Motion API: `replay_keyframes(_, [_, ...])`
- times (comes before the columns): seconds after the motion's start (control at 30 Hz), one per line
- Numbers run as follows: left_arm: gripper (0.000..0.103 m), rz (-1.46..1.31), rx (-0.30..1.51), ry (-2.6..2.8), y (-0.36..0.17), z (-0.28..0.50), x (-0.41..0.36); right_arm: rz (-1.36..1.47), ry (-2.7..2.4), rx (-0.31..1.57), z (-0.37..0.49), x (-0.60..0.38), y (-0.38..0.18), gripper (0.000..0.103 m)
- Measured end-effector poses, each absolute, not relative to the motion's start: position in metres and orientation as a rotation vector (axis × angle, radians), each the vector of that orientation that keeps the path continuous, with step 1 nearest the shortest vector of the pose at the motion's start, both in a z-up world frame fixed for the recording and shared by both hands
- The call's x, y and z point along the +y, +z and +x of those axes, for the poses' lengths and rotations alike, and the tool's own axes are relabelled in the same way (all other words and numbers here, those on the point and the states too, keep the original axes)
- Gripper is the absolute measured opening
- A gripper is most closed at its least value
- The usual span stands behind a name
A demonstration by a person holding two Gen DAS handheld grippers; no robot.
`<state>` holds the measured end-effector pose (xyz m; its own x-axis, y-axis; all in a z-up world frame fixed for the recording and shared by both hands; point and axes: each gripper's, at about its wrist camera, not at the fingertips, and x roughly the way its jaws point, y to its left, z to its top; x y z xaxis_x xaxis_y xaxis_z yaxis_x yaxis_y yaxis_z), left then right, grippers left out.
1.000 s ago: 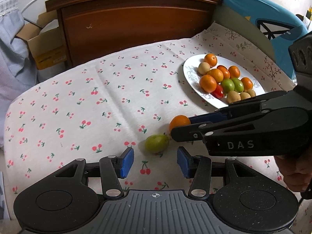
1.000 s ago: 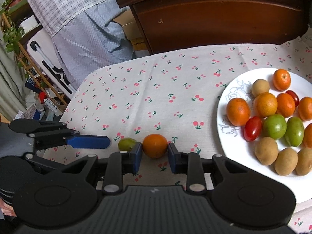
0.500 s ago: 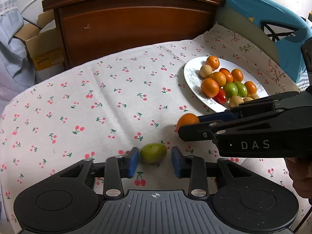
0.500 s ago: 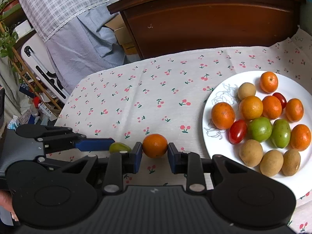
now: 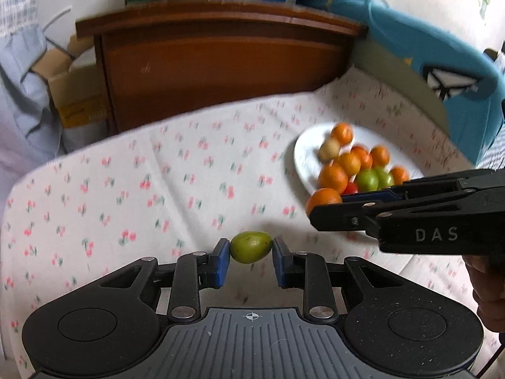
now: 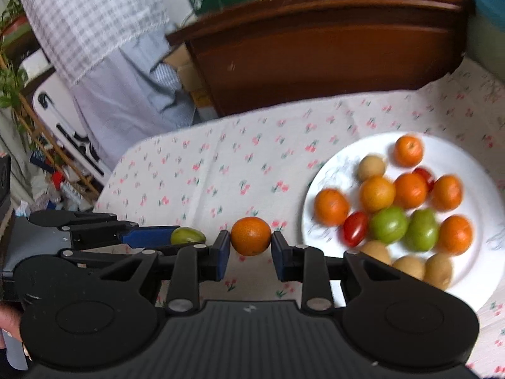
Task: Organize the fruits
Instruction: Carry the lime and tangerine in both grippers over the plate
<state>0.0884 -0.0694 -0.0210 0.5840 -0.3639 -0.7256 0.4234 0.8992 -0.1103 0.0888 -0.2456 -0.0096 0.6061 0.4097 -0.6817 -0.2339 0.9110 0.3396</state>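
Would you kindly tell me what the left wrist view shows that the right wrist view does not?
Only the left wrist view shows the left gripper head-on, jaws shut on the green fruit, and a blue bag behind the table.

Only the right wrist view shows the right gripper head-on, jaws shut on the orange, plus checked cloth and a plant.

Both share the white plate of fruit, the cherry-print tablecloth and the wooden headboard.
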Motion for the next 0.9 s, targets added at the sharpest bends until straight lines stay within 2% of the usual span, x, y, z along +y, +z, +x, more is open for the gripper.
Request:
replay_keyframes(0.37, [0.026, 0.036, 0.718, -0.552, 0.013, 0.091, -0.100, 0.309, 0.244, 0.684, 0.081, -0.317, 0.038, 0.028])
replay_keyframes(0.9, [0.026, 0.048, 0.708, -0.670, 0.009, 0.095, -0.157, 0.380, 0.072, 0.714, 0.078, -0.381, 0.023, 0.028])
